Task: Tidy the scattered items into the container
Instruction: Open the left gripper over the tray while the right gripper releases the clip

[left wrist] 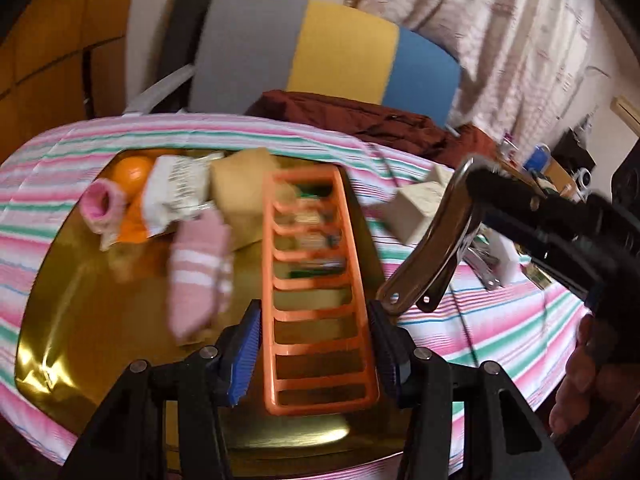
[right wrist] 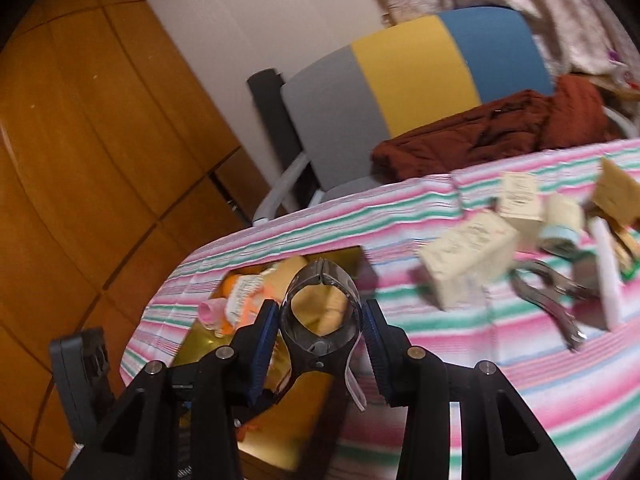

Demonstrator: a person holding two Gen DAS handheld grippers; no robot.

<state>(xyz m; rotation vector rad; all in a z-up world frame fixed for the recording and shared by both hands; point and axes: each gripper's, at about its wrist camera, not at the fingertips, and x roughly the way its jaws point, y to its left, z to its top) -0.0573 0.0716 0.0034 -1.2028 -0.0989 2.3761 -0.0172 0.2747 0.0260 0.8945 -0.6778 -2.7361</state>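
My left gripper (left wrist: 316, 320) is shut on a long orange plastic rack (left wrist: 316, 280) and holds it lengthwise over the gold container (left wrist: 80, 320). The container sits on the striped tablecloth with pink socks (left wrist: 196, 268), an orange (left wrist: 130, 170), a white packet (left wrist: 176, 192) and a tan box (left wrist: 240, 196) inside. My right gripper (right wrist: 320, 316) is shut on a metal pincer tool (right wrist: 320, 308) with a round jaw loop. That tool hangs above the container's near corner (right wrist: 200, 344). In the left wrist view the right gripper (left wrist: 476, 188) and its tool (left wrist: 432, 248) hover just right of the rack.
Cream boxes (right wrist: 468, 256), a second metal tool (right wrist: 548, 292) and small clutter lie on the striped cloth (right wrist: 520, 380) to the right. A grey, yellow and blue chair (left wrist: 320, 48) with a maroon cloth (left wrist: 360, 116) stands behind the table. Wooden cabinets (right wrist: 80, 140) are at left. A hand (left wrist: 576, 380) holds the right gripper.
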